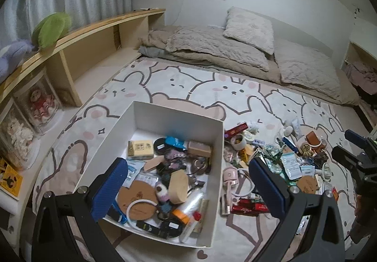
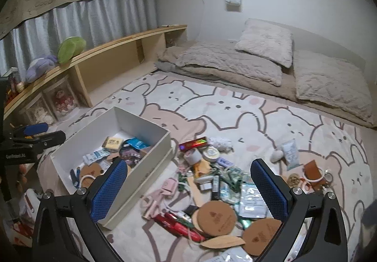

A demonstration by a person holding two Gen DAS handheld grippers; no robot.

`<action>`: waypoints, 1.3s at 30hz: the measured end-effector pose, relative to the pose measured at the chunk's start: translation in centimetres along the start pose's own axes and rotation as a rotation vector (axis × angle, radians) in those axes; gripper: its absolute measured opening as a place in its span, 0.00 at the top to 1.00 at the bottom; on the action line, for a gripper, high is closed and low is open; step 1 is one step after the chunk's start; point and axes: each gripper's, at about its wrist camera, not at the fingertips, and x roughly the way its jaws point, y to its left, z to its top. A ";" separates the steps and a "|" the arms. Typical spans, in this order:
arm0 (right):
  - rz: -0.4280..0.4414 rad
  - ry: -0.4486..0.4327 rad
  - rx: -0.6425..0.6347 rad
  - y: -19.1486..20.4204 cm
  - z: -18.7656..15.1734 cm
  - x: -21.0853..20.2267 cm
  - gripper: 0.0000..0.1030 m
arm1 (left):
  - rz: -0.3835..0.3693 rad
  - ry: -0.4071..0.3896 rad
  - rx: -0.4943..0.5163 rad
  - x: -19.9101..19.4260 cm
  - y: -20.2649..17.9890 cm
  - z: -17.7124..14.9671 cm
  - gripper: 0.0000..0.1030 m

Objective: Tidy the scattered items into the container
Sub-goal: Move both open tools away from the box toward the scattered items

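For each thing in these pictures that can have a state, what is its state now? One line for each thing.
left gripper: open, holding nothing, above the box
right gripper: open, holding nothing, above the loose pile
white box: no lid on it, partly filled with small items
scattered items: on the rug beside the box, not yet tidied
curtain: drawn shut

The left claw (image 1: 188, 189) is spread wide, its two blue-padded fingers (image 1: 109, 187) well apart with nothing between them, each carried on a black arm with a silver bolt at the joint. The right claw (image 2: 188, 189) is spread just as wide and holds nothing. Each claw shows in the other's camera (only in part): the right one at the far right edge of the left wrist view, the left one at the left edge of the right wrist view, both seen side-on.
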 end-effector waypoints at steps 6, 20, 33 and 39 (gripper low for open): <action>-0.047 -0.012 0.025 -2.5 -0.5 -1.3 0.00 | -0.023 -0.013 0.028 -0.1 -2.2 0.3 0.00; -0.146 -0.036 0.080 -8.2 -2.0 -4.5 0.00 | -0.071 -0.034 0.048 0.2 -6.3 1.2 0.00; -0.184 -0.017 0.092 -11.6 -3.7 -6.0 0.00 | -0.108 -0.042 0.063 0.9 -9.4 1.7 0.00; -0.190 -0.019 0.092 -12.1 -4.0 -6.4 0.00 | -0.123 -0.033 0.083 1.4 -11.2 1.7 0.00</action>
